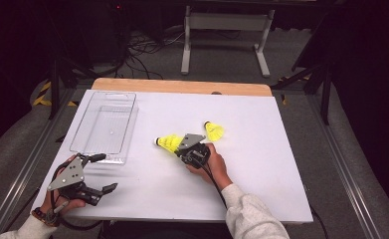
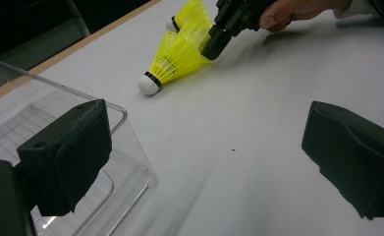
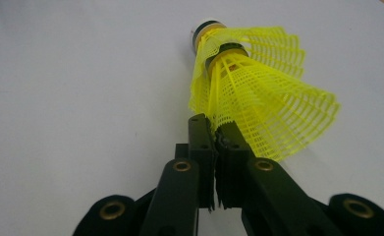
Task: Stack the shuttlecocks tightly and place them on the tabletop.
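- Right gripper view: right gripper (image 3: 214, 129) fingers clench the yellow shuttlecock (image 3: 258, 93) skirt edge, likely for lifting toward the clear bin (image 1: 104, 127).
- Left gripper (image 1: 100, 173) fingers spread, released, waiting beside it.

Readable text: none in any view.
Shuttlecocks (image 1: 169, 142): no brand or number can be read; the cork band is plain.
Tray (image 1: 104, 127): clear plastic, no label is visible.
Table (image 1: 261, 164): white surface, no marks or signs.
Grippers: black parts, no letters or numbers can be seen.
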The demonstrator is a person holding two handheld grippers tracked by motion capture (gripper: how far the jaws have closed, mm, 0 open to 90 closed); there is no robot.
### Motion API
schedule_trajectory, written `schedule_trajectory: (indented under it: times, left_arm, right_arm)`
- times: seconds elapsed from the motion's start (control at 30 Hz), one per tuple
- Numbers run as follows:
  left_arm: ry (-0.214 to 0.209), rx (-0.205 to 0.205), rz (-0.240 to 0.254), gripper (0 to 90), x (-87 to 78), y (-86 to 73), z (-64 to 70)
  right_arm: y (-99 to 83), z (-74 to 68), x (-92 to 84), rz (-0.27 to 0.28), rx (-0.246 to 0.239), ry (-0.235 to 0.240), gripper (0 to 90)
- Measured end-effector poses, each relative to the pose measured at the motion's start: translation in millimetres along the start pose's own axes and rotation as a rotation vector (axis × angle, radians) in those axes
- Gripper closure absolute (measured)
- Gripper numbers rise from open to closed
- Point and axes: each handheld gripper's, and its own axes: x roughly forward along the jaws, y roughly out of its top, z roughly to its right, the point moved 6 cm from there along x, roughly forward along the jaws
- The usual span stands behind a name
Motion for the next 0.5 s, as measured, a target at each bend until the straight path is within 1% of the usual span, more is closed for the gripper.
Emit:
schedule_trajectory:
  times: [0.2,0.37,0.43,0.5]
  left_arm:
    - [0.001,-0.001,0.003,5.4,0.0,0.3,0.2]
    - [0.0,-0.001,0.003,5.4,-0.1,0.3,0.3]
    - [0.0,0.0,0.003,5.4,-0.3,0.3,0.4]
    - [0.0,-0.001,0.003,5.4,-0.3,0.3,0.4]
  right_arm:
    - [-1.2,0.1,0.1,-0.007,0.008,-0.002,84.0]
    - [-1.5,1.5,-1.9,-0.007,0.011,-0.018,78.6]
    - [-1.7,1.6,-3.4,-0.006,0.018,-0.015,76.0]
    - [-1.8,2.1,-5.2,-0.004,0.022,-0.018,75.7]
